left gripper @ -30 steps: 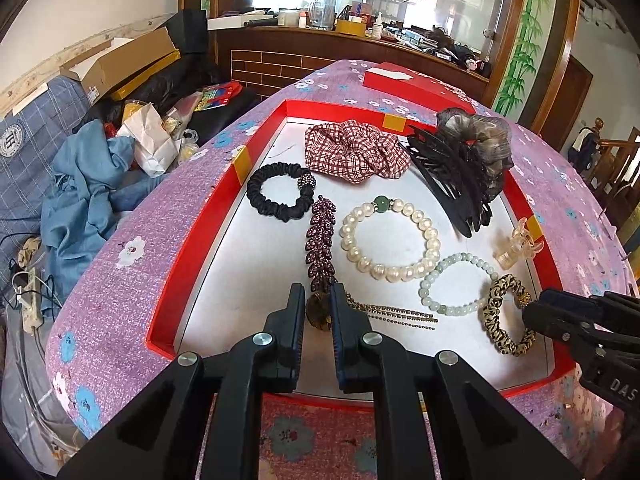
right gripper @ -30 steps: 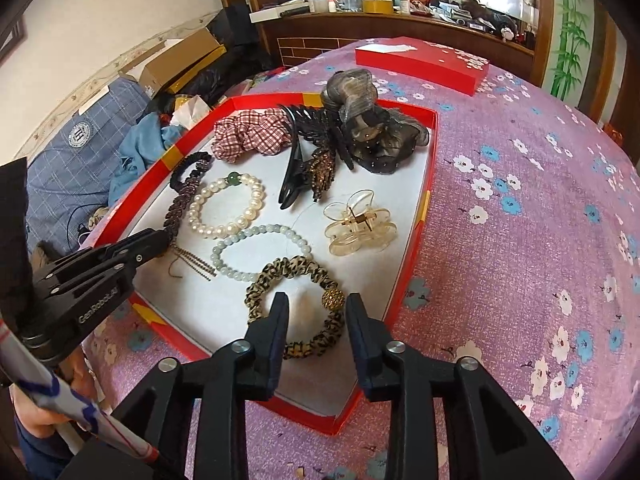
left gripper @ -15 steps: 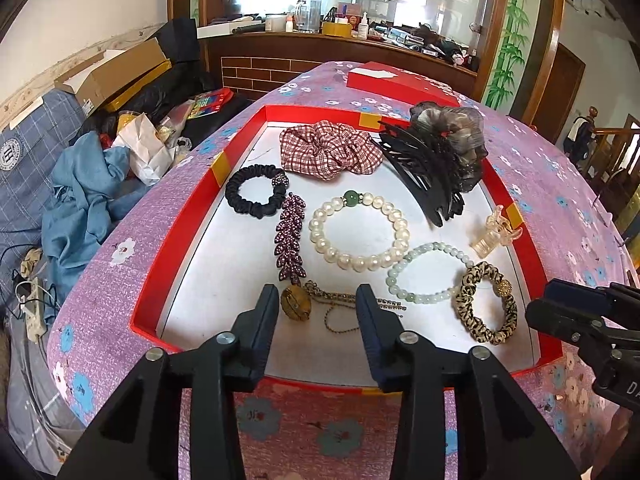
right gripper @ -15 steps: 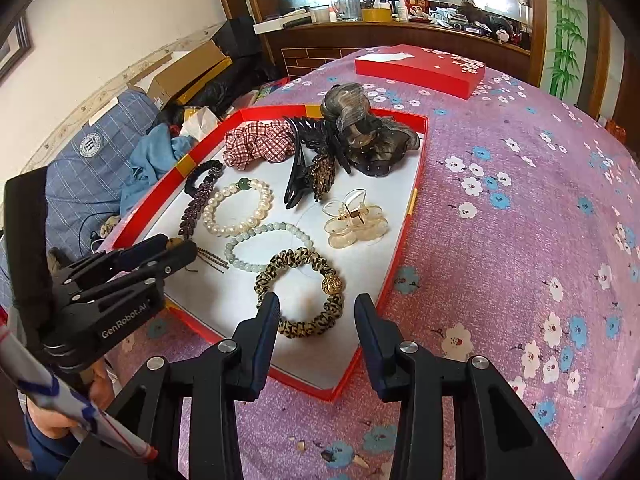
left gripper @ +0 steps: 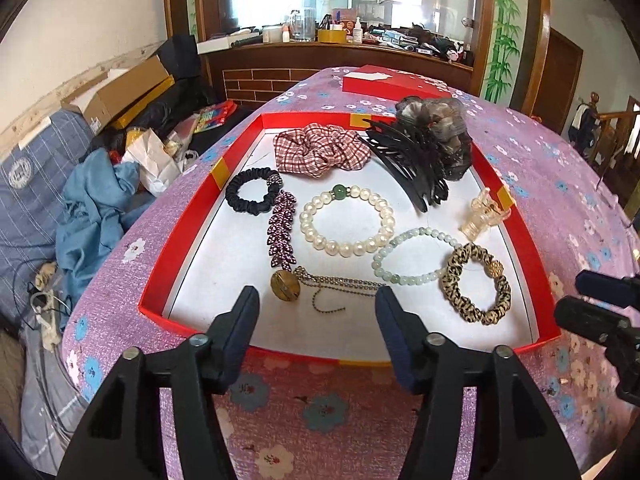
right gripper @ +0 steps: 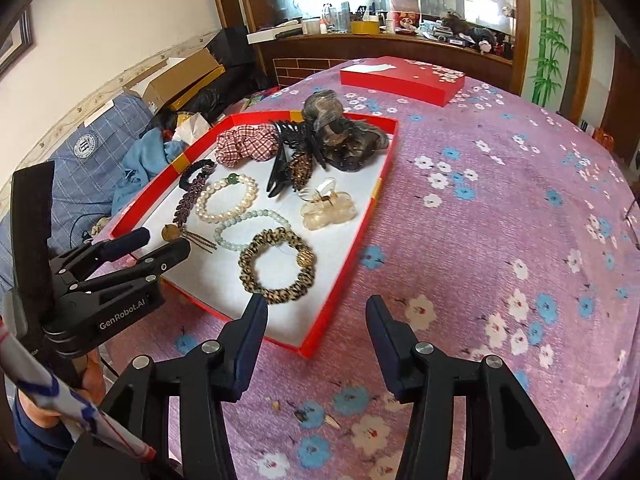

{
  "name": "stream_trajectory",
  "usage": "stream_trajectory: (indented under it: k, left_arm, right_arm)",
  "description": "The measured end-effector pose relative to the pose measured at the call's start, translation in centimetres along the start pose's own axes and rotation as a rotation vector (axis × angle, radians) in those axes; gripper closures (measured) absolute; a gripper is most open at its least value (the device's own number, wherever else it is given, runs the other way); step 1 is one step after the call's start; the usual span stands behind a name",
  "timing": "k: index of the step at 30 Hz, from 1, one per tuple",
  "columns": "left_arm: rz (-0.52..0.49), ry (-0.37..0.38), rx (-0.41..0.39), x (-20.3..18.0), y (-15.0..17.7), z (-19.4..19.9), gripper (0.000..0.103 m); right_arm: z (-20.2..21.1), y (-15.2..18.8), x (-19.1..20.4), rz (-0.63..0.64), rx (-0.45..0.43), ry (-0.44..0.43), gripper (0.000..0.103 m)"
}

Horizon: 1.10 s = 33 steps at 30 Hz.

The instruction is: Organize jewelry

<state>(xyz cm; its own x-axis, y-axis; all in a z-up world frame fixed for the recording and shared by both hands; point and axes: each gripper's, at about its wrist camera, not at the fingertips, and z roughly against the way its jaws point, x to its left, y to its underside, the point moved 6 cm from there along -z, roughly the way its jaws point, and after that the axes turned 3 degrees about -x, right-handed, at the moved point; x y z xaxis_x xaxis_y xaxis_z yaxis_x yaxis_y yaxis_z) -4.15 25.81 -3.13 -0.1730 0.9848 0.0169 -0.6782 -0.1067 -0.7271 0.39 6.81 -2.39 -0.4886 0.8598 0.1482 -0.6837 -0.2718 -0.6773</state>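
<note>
Left tool (left gripper: 316,312): jaws opening, nothing between them, poised above the near rim of the red tray (left gripper: 182,236). Right tool (right gripper: 318,320): jaws opening, empty, over the tray's near corner. The jewelry lies inside the tray on the floral-clothed worktop (right gripper: 500,220): pearl bracelet (left gripper: 346,220), jade bead bracelet (left gripper: 412,256), leopard scrunchie (left gripper: 476,282), pendant necklace (left gripper: 286,286).

Both wrist views look steeply down; sharing the red tray (left gripper: 176,264).

A red tray (right gripper: 347,264) of jewelry is seen on a purple floral cloth (right gripper: 500,216). The right gripper (right gripper: 316,316) is held above its near corner, jaws opening, nothing between them. A leopard-print scrunchie (right gripper: 276,266) lies nearest.
</note>
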Motion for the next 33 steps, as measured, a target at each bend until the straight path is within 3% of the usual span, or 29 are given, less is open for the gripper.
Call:
stream_trajectory:
  k: [8,17,22,33]
  left_arm:
    - [-0.044,-0.06,-0.05,-1.5,0.5,0.7,0.028]
    - [-0.011,-0.091,-0.098,-1.7,1.2,1.8,0.013]
    - [0.035,-0.067,-0.096,-1.3,1.6,2.4,0.012]
    - [0.006,-0.094,-0.078,-1.7,3.7,3.8,0.012]
  right_arm:
    - [1.8,1.0,-1.0,0.02,-0.044,0.07,0.033]
    - [3.3,2.1,-2.2,0.039,-0.073,0.13,0.022]
    - [3.9,2.8,-2.5,0.036,-0.074,0.145,0.02]
    - [5.4,5.1,-1.6,0.017,-0.101,0.207,0.013]
